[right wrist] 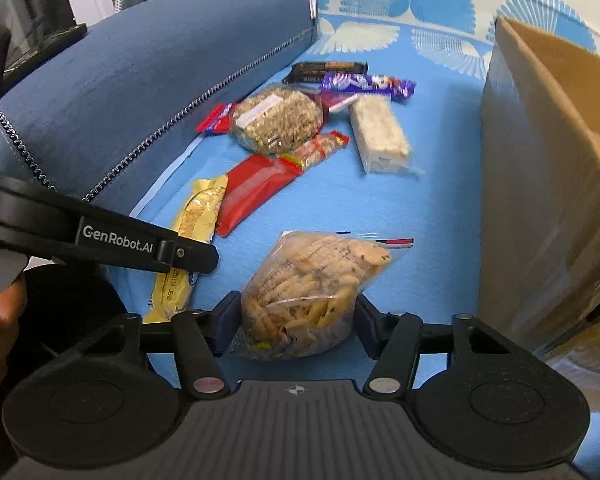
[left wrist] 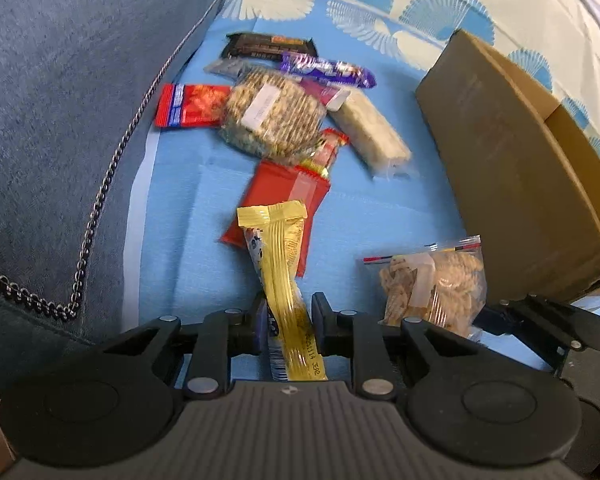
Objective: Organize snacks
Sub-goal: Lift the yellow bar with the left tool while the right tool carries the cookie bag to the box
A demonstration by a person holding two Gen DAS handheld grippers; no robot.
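Left gripper (left wrist: 288, 320) clamped on yellow bar (left wrist: 278, 248); right gripper (right wrist: 296, 324) pinching clear snack bag (right wrist: 312, 280). Pile (left wrist: 276, 120) unsorted (early days); cardboard box (left wrist: 512, 168) waits beside.

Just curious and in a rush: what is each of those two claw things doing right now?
Left gripper: fingers closed on the yellow snack bar.
Right gripper: fingers around the clear bag of snack sticks, apparently gripping it.

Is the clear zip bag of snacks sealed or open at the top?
Cannot tell for sure: the clear zip bag lies on its side, its zip strip looks flat, and nothing has spilled.
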